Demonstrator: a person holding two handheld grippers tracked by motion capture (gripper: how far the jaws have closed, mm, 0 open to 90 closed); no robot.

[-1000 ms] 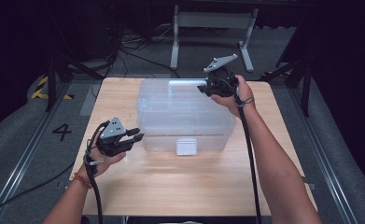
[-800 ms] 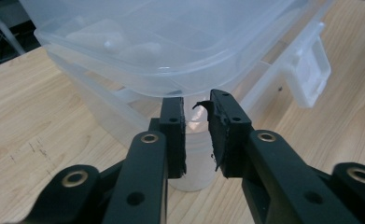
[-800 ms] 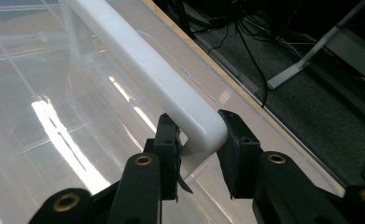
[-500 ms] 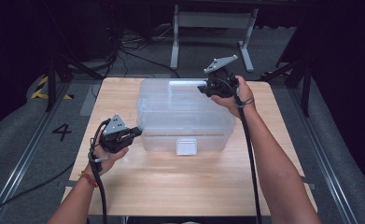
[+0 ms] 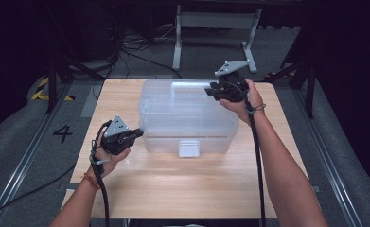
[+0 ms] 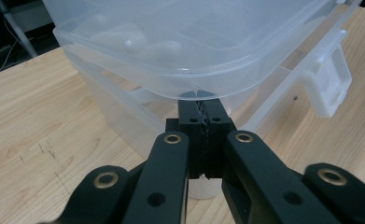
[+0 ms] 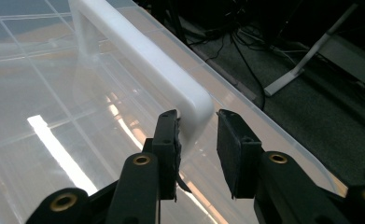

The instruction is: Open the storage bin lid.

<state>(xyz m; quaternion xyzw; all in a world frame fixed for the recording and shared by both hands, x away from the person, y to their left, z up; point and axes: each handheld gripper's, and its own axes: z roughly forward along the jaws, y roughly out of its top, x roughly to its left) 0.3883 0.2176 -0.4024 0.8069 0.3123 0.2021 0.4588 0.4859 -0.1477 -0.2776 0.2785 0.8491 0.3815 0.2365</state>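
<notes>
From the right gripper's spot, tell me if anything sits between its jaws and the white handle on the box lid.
Nothing visible does. The right gripper has its jaws open on either side of the white handle, at its corner on the clear box.

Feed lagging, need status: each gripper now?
Left gripper: shut, tips under the lid rim.
Right gripper: open, jaws around the handle.

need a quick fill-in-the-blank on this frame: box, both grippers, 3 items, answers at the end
1. The left gripper has its jaws ____, tips under the lid's corner rim.
2. The right gripper has its jaws ____ around the white handle.
3. The clear plastic box sits on a ____ table, its white latch facing the person.

Missing words: shut; open; wooden
</notes>
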